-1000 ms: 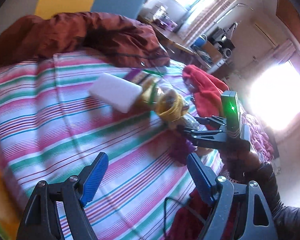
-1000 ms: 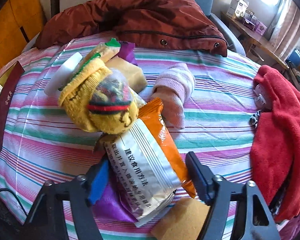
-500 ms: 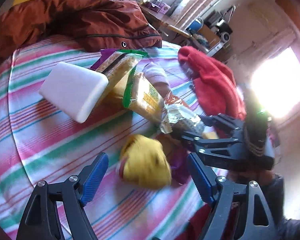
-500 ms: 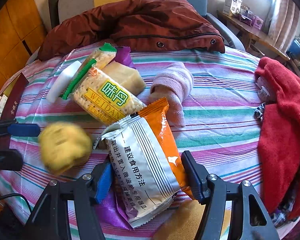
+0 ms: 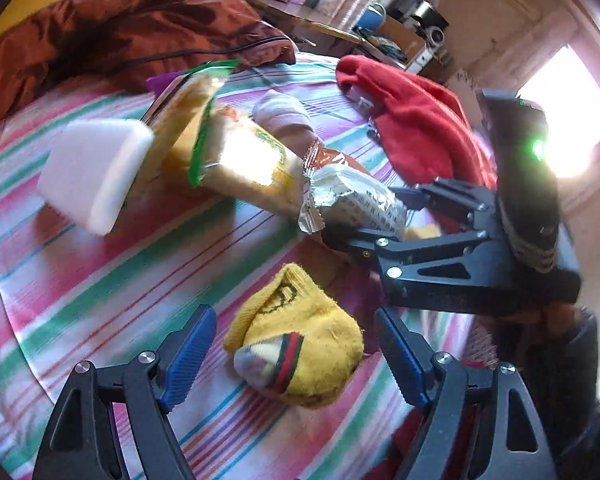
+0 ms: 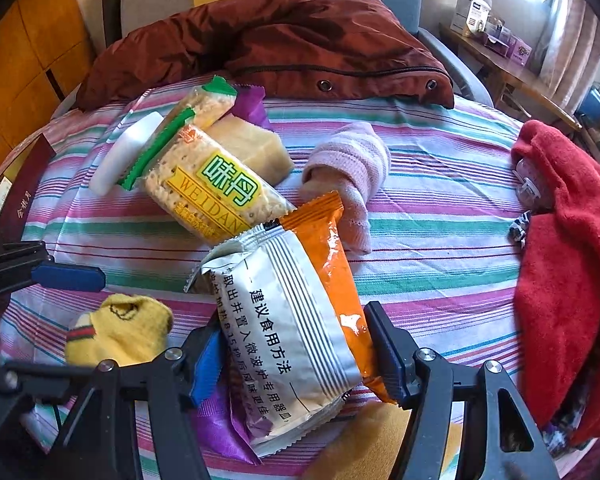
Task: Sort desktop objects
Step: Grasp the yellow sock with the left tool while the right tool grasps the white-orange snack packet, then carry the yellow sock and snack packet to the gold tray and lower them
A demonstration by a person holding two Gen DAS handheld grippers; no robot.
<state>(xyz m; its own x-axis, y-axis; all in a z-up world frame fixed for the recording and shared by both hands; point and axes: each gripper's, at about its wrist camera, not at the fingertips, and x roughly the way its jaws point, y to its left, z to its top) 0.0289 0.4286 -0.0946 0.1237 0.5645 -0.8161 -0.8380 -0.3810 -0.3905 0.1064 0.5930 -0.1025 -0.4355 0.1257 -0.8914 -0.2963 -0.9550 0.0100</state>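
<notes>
The striped cloth (image 6: 440,216) covers the round counter and fills both my views. Its widest bare stretch runs between the snacks in the middle and the red towel (image 6: 572,280) heaped along the right edge. A second open band lies at the near left.

The brown jacket (image 6: 276,44) is bunched along the far edge, its hem overhanging the cloth there.

The orange-and-silver packet (image 6: 292,312) lies slanted between my right gripper (image 6: 296,356) jaws. They sit half spread, one pad against each long side, so I am pinching it. Its upper end overlaps the cracker pack (image 6: 216,192).

That pack leans on a tan block (image 6: 256,148). A second cracker sleeve (image 6: 208,104) and a white sponge (image 6: 128,152) sit just beyond, toward the far left. The whole cluster is touching or stacked, with little room among it.

The pink sock (image 6: 352,168) lies right of the crackers, its toe beside the packet's top corner.

The yellow sock (image 5: 300,340) rests on the cloth near the front-left edge. It lies between my left gripper (image 5: 296,356) jaws, which are spread wide and clear of it on both sides.
</notes>
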